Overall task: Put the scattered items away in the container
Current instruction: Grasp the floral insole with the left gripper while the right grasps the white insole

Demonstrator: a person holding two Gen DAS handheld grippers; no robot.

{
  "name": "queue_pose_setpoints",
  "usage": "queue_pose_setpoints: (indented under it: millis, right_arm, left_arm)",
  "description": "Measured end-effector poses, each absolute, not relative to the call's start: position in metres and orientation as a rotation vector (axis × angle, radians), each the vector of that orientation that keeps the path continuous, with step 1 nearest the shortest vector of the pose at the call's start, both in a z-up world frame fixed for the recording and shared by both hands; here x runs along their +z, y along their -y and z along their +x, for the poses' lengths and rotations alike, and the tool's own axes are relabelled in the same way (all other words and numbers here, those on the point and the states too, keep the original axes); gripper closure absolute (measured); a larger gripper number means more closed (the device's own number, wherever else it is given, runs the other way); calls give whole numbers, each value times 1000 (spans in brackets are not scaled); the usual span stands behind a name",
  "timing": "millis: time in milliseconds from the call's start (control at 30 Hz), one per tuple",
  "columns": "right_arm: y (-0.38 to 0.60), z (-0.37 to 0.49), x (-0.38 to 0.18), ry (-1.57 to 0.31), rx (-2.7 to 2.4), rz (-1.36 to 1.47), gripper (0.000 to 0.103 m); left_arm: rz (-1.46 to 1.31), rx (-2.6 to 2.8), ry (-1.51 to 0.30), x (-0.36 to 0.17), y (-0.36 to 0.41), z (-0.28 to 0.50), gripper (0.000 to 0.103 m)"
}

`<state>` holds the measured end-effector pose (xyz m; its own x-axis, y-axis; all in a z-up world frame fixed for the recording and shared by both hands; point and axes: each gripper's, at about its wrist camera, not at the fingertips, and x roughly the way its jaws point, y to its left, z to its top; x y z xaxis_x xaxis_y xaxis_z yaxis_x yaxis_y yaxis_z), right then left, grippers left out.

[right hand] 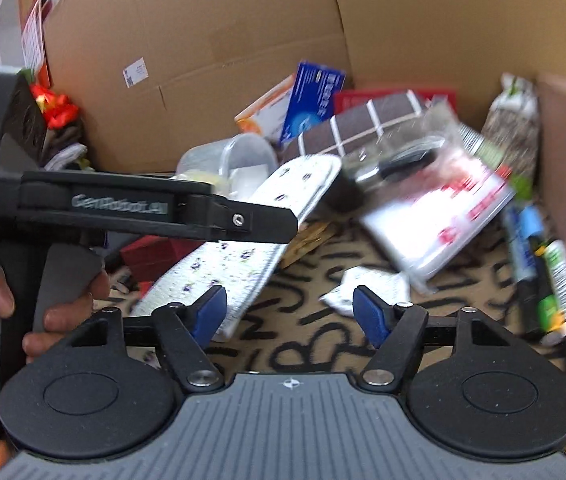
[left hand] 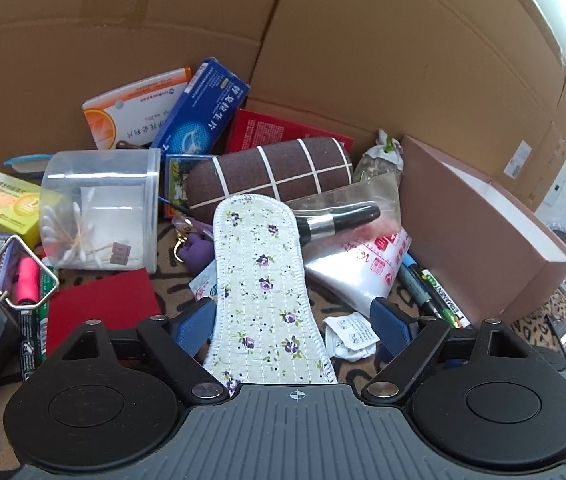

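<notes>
With the left hand-held gripper [left hand: 295, 322] standing wide around the white floral fabric insole [left hand: 263, 280] and the right hand-held gripper [right hand: 289, 312] wide over bare counter, closing could drag the insole under the bagged black brush [left hand: 339, 222], short of the pink cardboard box [left hand: 479, 232].

A home setting is suggested. Household clutter is spread over a patterned cloth [left hand: 171, 276], with cardboard boxes [left hand: 363, 60] stacked at twelve o'clock.
</notes>
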<state>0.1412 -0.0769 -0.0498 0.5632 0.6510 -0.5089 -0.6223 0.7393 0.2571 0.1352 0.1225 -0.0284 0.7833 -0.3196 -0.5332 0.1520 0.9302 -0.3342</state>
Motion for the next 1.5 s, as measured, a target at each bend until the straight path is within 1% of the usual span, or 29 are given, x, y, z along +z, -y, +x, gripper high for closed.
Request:
queue_pose_setpoints:
  millis: [33,100,367,433,500,567,633,700,733,833,867,933,967,1033,1067,1133,1167,1233,1267,1367,1400,1433,1500]
  right_arm:
    - [77,143,-51,-639,769,75,33]
    - [76,145,-53,-669,803,115,41]
    - [66,151,-58,-724,859,182,42]
    - [65,151,-58,-732,876,192,47]
    - [64,151,-57,-740,906,209,66]
    - [63,149,-56,-742,927,215,75]
    - [62,146,-55,-733,926,201,76]
    - [62,142,-53,-723,924,187,84]
    - [62,140,-51,-712,918,178,85]
    - [65,131,-43,-665,895,129,86]
    - [66,128,-40,-652,890,109,86]
    - [66,121,-36,-632,884,63,86]
    - [65,117,-35,-617,876,26,86]
    - [59,105,-32,-571,858,-74,86]
    - [56,99,-31,-546,850,-124,86]
    - [49,89,-29,-498,841,-206,86]
    - [48,87,-28,-490,841,-217,86]
    - [47,83,-28,-474,842,-241,86]
    - [46,81,-27,-465,842,-252,86]
    - [47,81,-27,-464,846,-236,85]
    - [47,82,-27,-466,848,-225,83]
    - [48,82,-27,-463,849,-218,82]
    - [46,81,-28,-462,842,-214,75]
  left_arm:
    - [-293,-263,-626,-27,-125,133,13]
    - [-302,-276,-629,-26,-127,129,13]
    - [-287,-245,-630,-27,-131,126,11]
    - [-277,-243,-632,-28,-130,128,11]
    - [-264,-242,-638,-28,-127,130,8]
    - [-249,-248,-651,-28,-125,134,8]
    - [-227,-252,-666,-28,-122,137,8]
    - [-199,-258,-683,-28,-118,139,11]
    - [-185,-260,-690,-27,-116,140,12]
    - [-180,-257,-706,-28,-115,139,24]
    - [-200,-268,-717,-28,-116,140,34]
    - [-237,-285,-717,-27,-118,139,33]
    - [-248,-291,-716,-27,-118,139,28]
    - [-284,-293,-718,-26,-118,139,23]
    - [-307,-292,-720,-26,-118,139,17]
    - [-333,-300,-717,-25,-118,141,17]
    - [-329,-295,-716,-24,-117,142,19]
    - [-311,-276,-721,-25,-116,143,28]
    - [-299,-264,-724,-25,-116,143,44]
    - [-294,-253,-722,-26,-117,143,46]
    - [-296,-252,-720,-26,-118,142,47]
    - [-296,-251,-719,-26,-117,142,47]
    - [-296,-248,-718,-25,-116,142,47]
